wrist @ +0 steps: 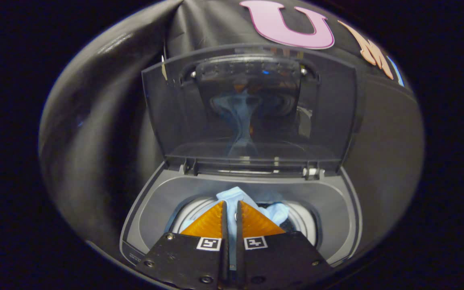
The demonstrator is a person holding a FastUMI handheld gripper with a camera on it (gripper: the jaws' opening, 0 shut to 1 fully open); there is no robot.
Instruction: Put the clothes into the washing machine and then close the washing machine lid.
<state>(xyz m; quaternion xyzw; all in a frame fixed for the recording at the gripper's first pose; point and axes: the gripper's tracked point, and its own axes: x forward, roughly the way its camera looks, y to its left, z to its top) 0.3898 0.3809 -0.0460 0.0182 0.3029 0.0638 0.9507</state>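
Over the washing machine (240,193) drum opening, the gripper (232,207) has its jaws drawn nearly together on a fold of the light blue clothes (234,195), best released low inside before reaching for the upright lid (252,108).

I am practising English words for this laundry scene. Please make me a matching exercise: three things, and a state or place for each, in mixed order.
Things:
1. washing machine lid
2. light blue garment
3. gripper

States or places:
a. fingers nearly closed, with cloth in the narrow gap
b. standing open, upright behind the drum opening
c. hanging into the drum, pinched between the fingers

Pairs: 1-b, 2-c, 3-a
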